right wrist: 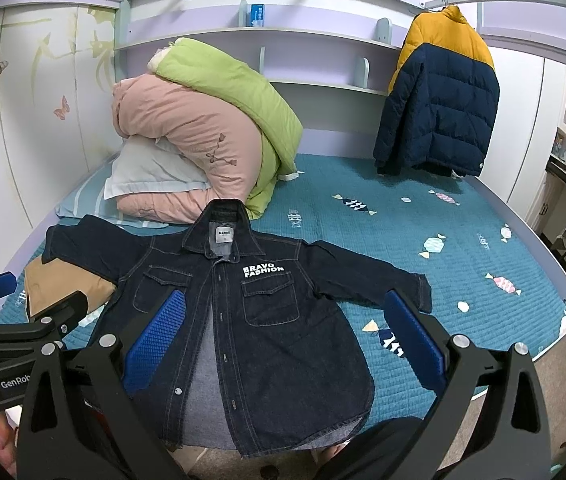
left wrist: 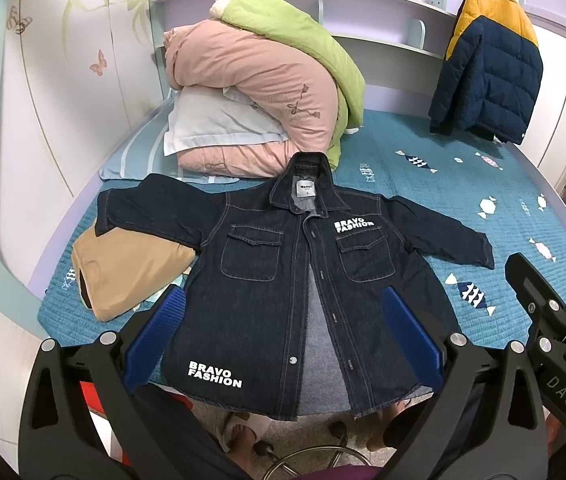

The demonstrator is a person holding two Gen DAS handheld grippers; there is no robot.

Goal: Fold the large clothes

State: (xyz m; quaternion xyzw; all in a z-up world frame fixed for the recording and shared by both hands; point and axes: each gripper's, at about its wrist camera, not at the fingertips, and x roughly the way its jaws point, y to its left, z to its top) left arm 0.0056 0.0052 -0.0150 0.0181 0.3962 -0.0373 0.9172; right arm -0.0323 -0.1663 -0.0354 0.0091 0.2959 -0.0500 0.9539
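Here, in the left wrist view, the left claw (left wrist: 283, 332) hangs wide open and empty above the near hem of a dark denim jacket (left wrist: 295, 280), which lies front-up and unbuttoned on the teal quilted bed (left wrist: 423, 200). White print reads "BRAVO FASHION" on the chest and near the hem; the collar label is too small to read. A tan garment (left wrist: 123, 272) lies partly hidden beneath the left sleeve. "DAS" shows on the other tool, cut off.

In the right wrist view, the right claw (right wrist: 283, 336) also gapes wide, gripping nothing, over the jacket's right half. "GenRob", cut off, marks the left tool. A yellow-and-navy puffer coat (right wrist: 439, 116) hangs far right.
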